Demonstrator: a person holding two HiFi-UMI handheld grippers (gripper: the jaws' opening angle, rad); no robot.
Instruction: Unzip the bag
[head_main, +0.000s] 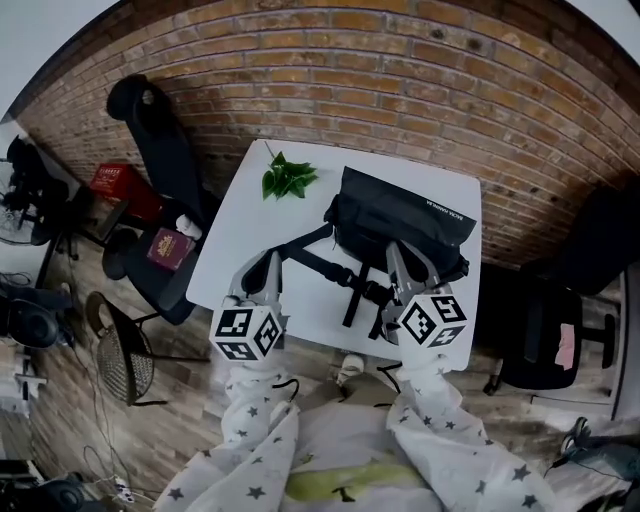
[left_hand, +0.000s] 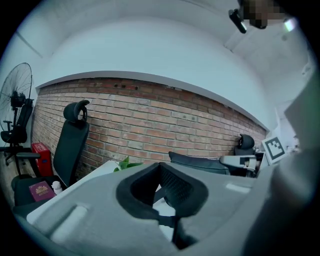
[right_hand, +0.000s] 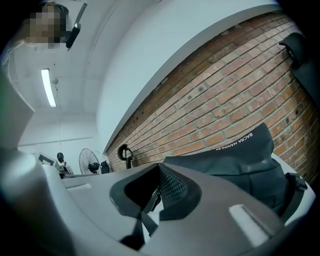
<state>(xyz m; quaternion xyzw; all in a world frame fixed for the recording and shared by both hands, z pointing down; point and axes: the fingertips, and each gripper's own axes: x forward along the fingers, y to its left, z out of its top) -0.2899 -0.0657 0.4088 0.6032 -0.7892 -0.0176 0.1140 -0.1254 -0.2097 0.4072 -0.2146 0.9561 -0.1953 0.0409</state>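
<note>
A black bag (head_main: 400, 215) lies at the back right of the white table (head_main: 240, 235), its strap (head_main: 320, 262) trailing toward the front. My left gripper (head_main: 268, 262) hovers over the table's front left, beside the strap, shut and holding nothing. Just in front of the bag's near side is my right gripper (head_main: 399, 254), also shut and empty. In the left gripper view the closed jaws (left_hand: 161, 171) point toward the bag (left_hand: 200, 162), and the right gripper (left_hand: 240, 161) shows at the far right. In the right gripper view the bag (right_hand: 240, 160) fills the right side behind the closed gripper (right_hand: 159, 174).
A green leafy sprig (head_main: 288, 177) lies at the table's back left. A black office chair (head_main: 160, 150) with a maroon booklet (head_main: 168, 248) on its seat stands left of the table. A fan (head_main: 115, 350) lies on the floor. Another chair (head_main: 560, 340) stands at the right, a brick wall (head_main: 400, 70) behind.
</note>
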